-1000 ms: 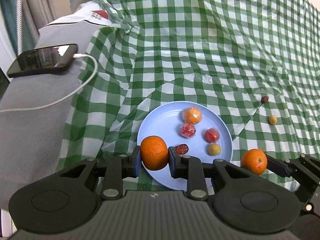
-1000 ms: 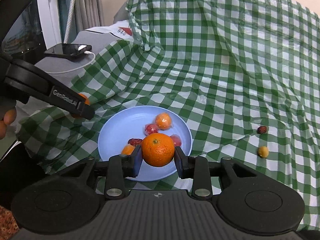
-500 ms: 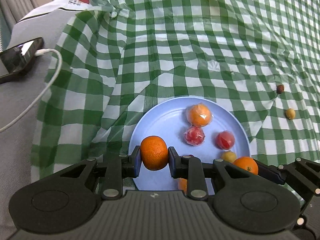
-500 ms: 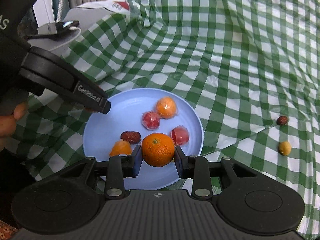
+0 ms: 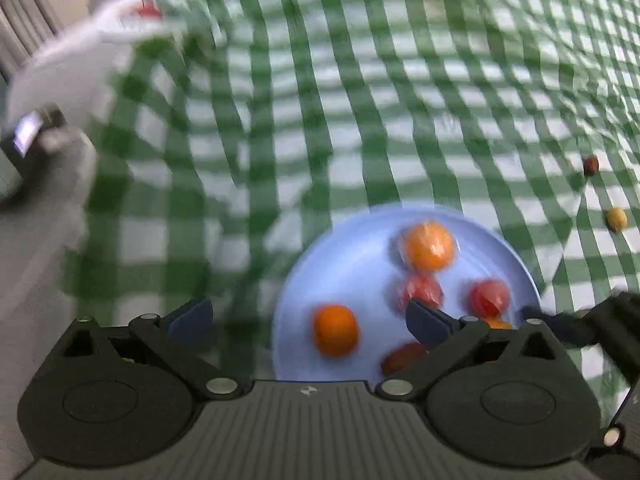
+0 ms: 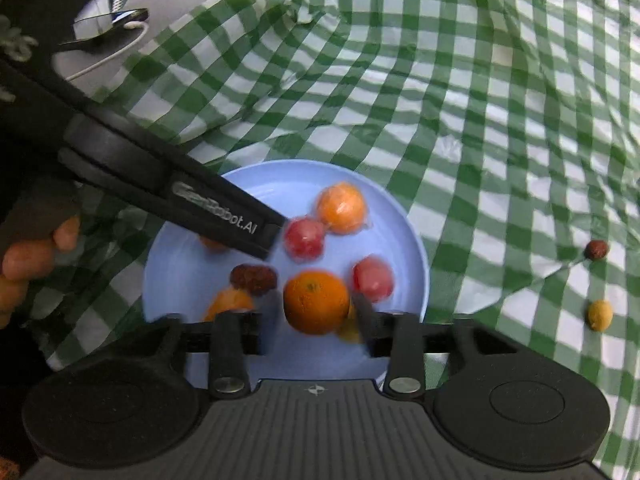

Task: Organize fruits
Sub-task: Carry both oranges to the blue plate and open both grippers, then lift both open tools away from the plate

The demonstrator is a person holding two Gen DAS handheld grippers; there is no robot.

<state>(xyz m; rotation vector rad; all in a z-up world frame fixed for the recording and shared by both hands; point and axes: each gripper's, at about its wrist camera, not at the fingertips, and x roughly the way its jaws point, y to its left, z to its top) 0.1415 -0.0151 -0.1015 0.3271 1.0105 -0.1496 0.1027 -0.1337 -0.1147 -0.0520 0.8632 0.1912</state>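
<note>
White lettering runs along the side of the left gripper's finger [image 6: 224, 220] in the right wrist view; blur smears its start, but it probably reads "GenRobot.AI". No other legible text appears.

Each matte black plastic gripper [image 6: 316, 312] has a ribbed body, round side housings, silver screws, dark blue finger pads [image 5: 424, 320] and white "GenRobot.AI" lettering.
</note>
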